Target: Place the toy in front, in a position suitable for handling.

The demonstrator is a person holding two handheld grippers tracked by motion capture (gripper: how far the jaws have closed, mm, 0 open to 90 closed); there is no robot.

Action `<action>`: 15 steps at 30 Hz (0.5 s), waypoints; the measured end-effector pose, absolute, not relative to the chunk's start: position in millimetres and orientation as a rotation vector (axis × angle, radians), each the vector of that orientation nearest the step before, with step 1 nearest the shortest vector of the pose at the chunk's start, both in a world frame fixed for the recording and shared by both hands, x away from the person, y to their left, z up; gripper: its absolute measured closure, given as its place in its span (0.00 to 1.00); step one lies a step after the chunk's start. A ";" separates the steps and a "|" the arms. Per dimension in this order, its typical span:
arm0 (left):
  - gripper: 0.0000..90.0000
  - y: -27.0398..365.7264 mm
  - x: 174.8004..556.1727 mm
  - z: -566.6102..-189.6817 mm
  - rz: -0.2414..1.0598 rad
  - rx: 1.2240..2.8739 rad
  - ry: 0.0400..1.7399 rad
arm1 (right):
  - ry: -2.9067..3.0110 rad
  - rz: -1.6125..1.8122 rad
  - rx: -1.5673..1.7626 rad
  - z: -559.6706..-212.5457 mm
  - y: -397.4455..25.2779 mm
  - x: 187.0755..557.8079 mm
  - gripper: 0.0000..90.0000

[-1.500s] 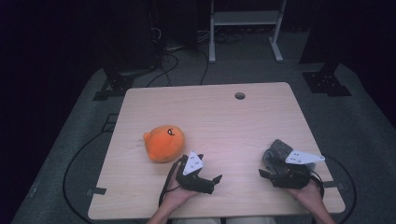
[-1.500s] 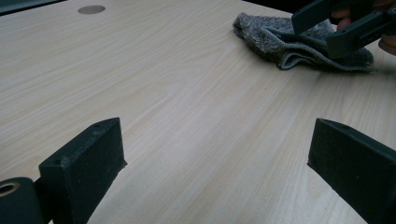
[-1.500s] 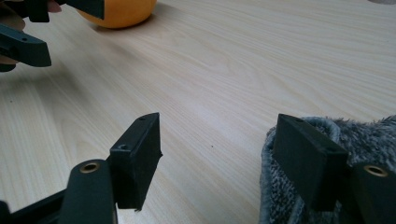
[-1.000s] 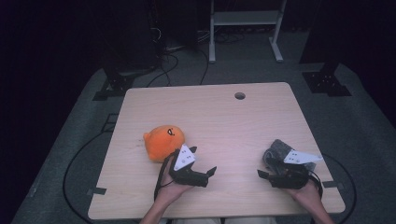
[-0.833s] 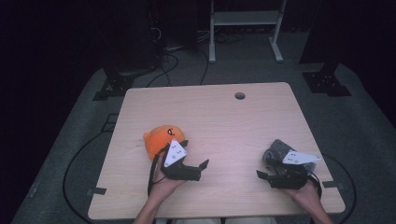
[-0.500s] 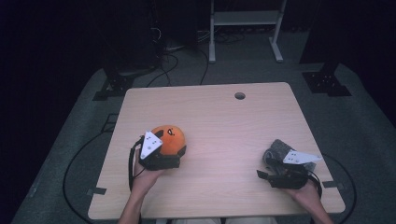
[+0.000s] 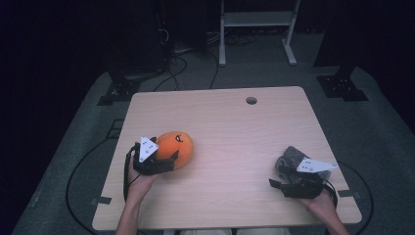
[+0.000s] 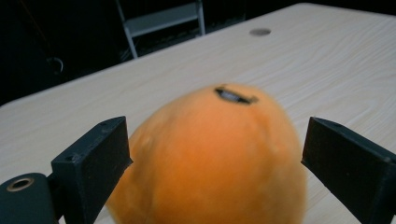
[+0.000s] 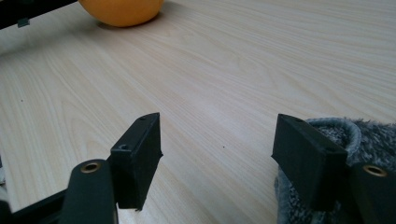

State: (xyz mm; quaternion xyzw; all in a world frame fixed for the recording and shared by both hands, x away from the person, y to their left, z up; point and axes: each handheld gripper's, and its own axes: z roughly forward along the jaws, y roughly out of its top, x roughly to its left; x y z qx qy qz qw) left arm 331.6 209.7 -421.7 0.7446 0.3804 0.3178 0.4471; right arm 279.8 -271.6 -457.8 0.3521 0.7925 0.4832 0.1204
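I'm holding my left gripper [image 8: 215, 158] with its jaws open around the orange plush [image 8: 210, 154] sitting on the tabletop [image 7: 235, 122]; my right gripper [image 9: 217, 154] is gaping beside a grey cloth [image 9: 369, 135].

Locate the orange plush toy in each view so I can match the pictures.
High view: the plush lies left of centre on the table, with the left tongs at its near side.
Left gripper view: the plush sits low and central, between the open jaws.
Right gripper view: the plush is cut off by the top edge, left of centre.
Shared landmark: the round hole in the tabletop, also at the top of the left gripper view.
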 end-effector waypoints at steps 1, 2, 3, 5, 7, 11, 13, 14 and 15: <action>0.08 212.1 335.3 -425.2 0.770 1.844 0.961 | 2.314 1.414 1.023 -457.6 -271.6 279.4 0.35; 0.08 212.1 335.3 -425.2 0.770 1.844 0.961 | 2.314 1.414 1.023 -457.6 -271.6 279.4 0.35; 0.08 212.8 336.7 -427.2 0.767 1.845 0.967 | 2.316 1.413 1.025 -457.8 -271.5 279.5 0.35; 0.08 214.3 341.9 -432.1 0.722 1.877 0.989 | 2.317 1.413 1.026 -458.2 -270.8 279.7 0.35; 0.08 214.5 343.3 -433.8 0.702 1.875 0.988 | 2.317 1.413 1.021 -458.0 -270.9 279.4 0.35; 0.08 214.7 345.9 -442.1 0.685 1.894 1.004 | 2.315 1.415 1.022 -457.8 -271.0 279.3 0.35; 0.07 215.4 347.0 -443.3 0.674 1.897 1.020 | 2.318 1.413 1.023 -457.9 -270.6 279.1 0.35; 0.07 215.4 347.0 -443.3 0.674 1.897 1.020 | 2.317 1.411 1.018 -457.7 -270.7 278.8 0.35; 0.08 214.7 347.1 -443.3 0.675 1.903 1.026 | 2.315 1.412 1.017 -457.2 -270.7 278.4 0.35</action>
